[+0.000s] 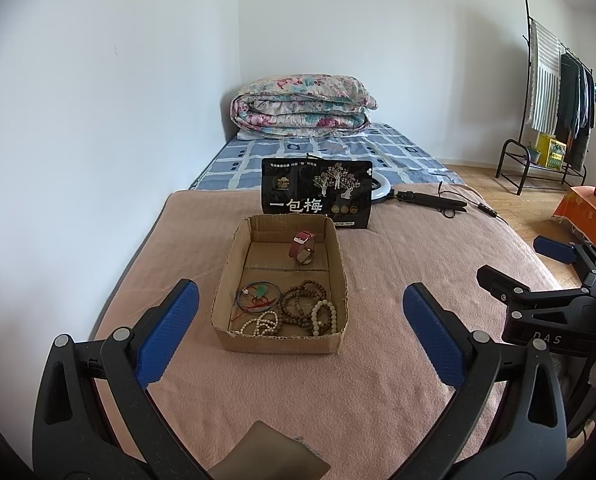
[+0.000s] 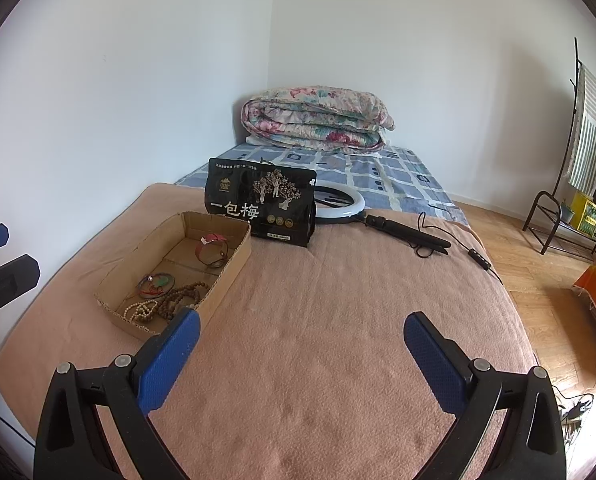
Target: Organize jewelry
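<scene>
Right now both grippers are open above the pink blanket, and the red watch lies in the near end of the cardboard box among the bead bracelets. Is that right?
Not quite. The red watch sits at the far end of the cardboard box, apart from the bead bracelets at the near end; the left wrist view shows it. The left gripper and the right gripper are open above the pink blanket.

left tongs (image 1: 301, 330): spread wide, empty | right tongs (image 2: 302, 354): spread wide, empty

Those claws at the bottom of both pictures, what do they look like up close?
Each claw, left and right, has two black plastic arms shaped like clamp handles, joined by silver rivets. The fingertips carry bright blue textured pads. The right claw's body, seen from the left camera, bears pale "DAS" lettering.
</scene>
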Tool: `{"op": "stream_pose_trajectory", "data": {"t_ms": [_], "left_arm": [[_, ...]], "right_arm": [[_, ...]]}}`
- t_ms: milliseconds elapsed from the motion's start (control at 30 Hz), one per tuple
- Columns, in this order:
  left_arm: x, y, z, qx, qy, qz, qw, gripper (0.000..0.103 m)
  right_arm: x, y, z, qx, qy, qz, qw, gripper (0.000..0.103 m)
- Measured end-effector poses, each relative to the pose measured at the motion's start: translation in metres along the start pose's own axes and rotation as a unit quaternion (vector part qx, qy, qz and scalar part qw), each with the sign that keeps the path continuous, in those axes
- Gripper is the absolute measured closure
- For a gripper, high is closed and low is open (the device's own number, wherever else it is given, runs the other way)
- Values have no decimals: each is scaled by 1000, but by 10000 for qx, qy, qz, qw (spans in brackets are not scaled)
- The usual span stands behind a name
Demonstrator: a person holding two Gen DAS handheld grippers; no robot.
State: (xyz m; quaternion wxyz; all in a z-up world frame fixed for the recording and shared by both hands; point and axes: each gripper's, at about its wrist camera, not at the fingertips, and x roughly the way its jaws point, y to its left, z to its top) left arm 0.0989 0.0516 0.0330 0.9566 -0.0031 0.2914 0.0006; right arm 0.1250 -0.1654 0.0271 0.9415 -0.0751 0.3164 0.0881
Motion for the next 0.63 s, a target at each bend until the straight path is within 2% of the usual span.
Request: {"op": "stream_pose_trajectory", "data": {"t_ms": [633], "left_arm": [[-2,4,2,57,-50,43,10000,0]], "right_arm": [[0,1,-4,9,33,-7,10000,0]]}}
